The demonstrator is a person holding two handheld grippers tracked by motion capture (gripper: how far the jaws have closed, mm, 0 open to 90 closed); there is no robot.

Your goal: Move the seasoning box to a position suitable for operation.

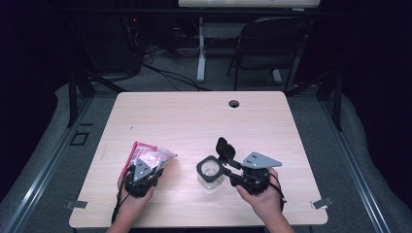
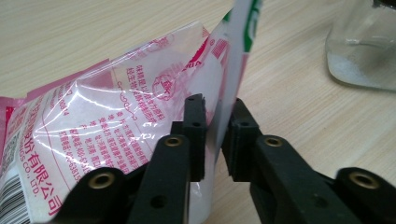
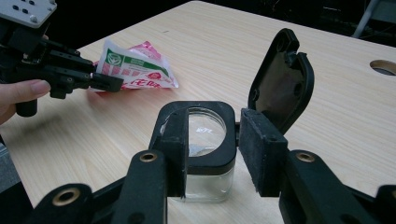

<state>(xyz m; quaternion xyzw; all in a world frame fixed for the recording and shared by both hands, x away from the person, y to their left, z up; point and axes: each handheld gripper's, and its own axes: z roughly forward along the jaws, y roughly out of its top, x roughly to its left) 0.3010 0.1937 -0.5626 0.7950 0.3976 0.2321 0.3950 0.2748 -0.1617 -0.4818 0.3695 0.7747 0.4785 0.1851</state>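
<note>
Dark room and cables are sitting behind our wooden table [image 1: 194, 116], and we are working near its front edge. We are going from big things to small ones.

We are holding the left gripper [image 1: 151, 171] with its jaws pinched tight on the pink and white bag [image 1: 148, 156]. In the left gripper view the bag's thin edge [image 2: 231, 79] is standing between the two black pads, and the rest of the bag is lying beyond and to the side of that gripper.

We are holding the right gripper [image 1: 224, 168] with its jaws clamped on the black top of the little glass jar [image 3: 205, 154]. The jar's flip lid [image 3: 280, 79] is standing open just past that gripper.

We are thinking about what could go badly. The bag is slippery and thin, so it could be sliding out of the pinch when we are lifting it. If we are tipping it too fast, the stuff inside could be missing the small jar mouth and spilling on the table. The open lid could be bumping the bag. The jar could be tipping if we are pushing sideways.
</note>
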